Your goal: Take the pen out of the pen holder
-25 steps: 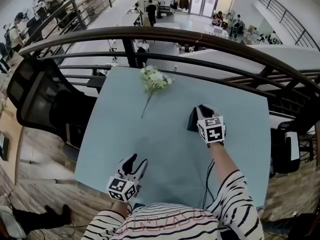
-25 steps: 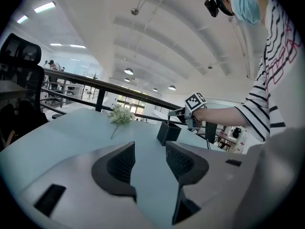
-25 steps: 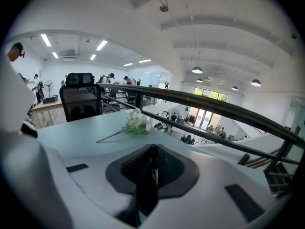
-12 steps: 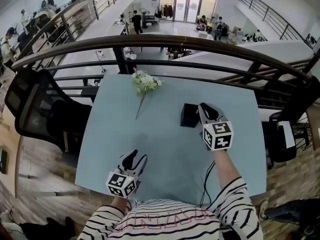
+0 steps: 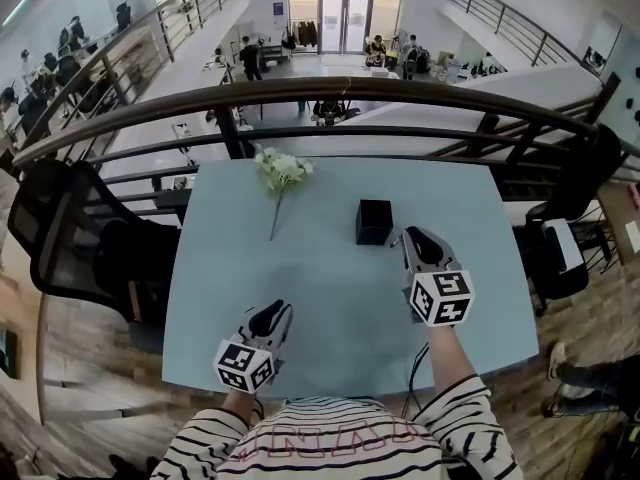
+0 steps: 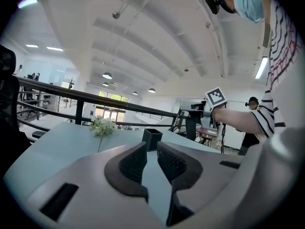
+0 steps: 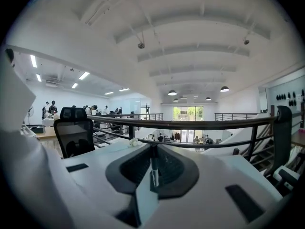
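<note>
Black square plastic pen holder (image 5: 374, 221) stands on the pale blue tabletop (image 5: 320, 288), just left of and beyond the white right gripper (image 5: 418, 238). That gripper's jaws clamp a slim dark pen (image 7: 153, 168), held upright across the pads and apparently clear of the holder. The white left gripper (image 5: 275, 313), well apart and nearer the person, is closing on nothing

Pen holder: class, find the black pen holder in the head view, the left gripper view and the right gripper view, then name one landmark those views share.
Head view: the pen holder sits just right of centre.
Left gripper view: the pen holder sits at centre, just above the claw's tips.
Right gripper view: not in it.
Shared landmark: the white flower sprig, seen in all three.
</note>
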